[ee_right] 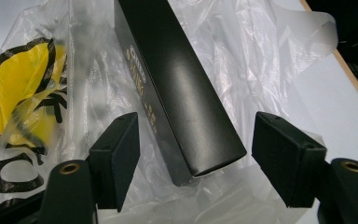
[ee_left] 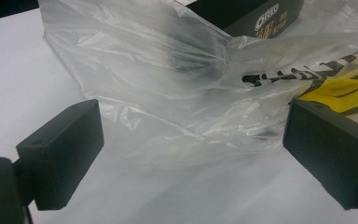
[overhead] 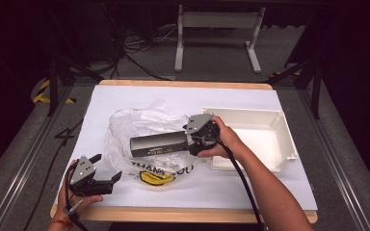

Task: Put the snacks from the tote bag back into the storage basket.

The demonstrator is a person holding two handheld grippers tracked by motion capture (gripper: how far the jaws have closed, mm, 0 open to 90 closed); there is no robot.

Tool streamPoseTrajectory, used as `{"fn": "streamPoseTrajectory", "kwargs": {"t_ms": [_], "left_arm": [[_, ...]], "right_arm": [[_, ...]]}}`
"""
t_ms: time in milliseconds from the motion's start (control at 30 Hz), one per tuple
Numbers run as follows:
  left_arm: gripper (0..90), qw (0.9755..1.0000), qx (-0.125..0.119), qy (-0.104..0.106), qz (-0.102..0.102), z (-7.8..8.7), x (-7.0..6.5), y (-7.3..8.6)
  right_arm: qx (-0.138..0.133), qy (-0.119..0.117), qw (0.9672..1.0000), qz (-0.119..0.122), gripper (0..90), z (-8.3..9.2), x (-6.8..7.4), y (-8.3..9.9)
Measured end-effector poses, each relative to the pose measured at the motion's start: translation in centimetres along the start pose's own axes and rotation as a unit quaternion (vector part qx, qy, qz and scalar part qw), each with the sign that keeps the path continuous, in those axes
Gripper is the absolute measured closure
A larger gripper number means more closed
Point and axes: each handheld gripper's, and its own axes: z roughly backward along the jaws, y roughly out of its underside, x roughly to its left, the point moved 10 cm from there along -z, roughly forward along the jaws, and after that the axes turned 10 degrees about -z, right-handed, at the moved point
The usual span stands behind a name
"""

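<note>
Grippers [ee_right: 193, 161] gape; box [ee_right: 177, 93] seemingly loose.

High view looks down over table [overhead: 125, 96]; both gripper views close, sharing plastic bag [ee_left: 168, 70].

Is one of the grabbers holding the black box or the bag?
Neither. The right gripper is open around the near end of the black Oreo box without touching it; the left gripper is open before the plastic bag.
</note>
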Motion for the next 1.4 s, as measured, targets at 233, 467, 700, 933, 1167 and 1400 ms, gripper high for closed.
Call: {"fn": "streamPoseTrajectory", "kwargs": {"t_ms": [233, 467, 700, 933, 1167, 1400], "left_arm": [[6.0, 1.0000, -0.001, -0.003, 0.002, 0.7, -0.2, 0.3], [6.0, 1.0000, 0.002, -0.007, 0.006, 1.3, -0.2, 0.7], [6.0, 0.9999, -0.001, -0.009, 0.012, 2.0, -0.4, 0.9], [6.0, 0.9998, 0.002, -0.015, 0.012, 2.5, -0.3, 1.3], [6.0, 0.9998, 0.002, -0.018, 0.013, 2.6, -0.3, 1.4], [6.0, 0.9998, 0.002, -0.015, 0.012, 2.4, -0.3, 1.3]], "right_arm": [[0.017, -0.015, 0.9997, 0.009, 32.7, -1.0, -0.3, -0.3], [0.038, -0.027, 0.9988, 0.014, 32.7, -1.8, -0.6, -0.4], [0.056, -0.039, 0.9976, 0.012, 32.7, -3.0, -1.0, -0.4], [0.079, -0.050, 0.9954, 0.019, 32.5, -4.2, -1.2, -0.5], [0.096, -0.054, 0.9936, 0.027, 31.8, -5.1, -1.0, -0.7], [0.097, -0.061, 0.9928, 0.036, 30.6, -5.5, -0.5, -1.6]]}}
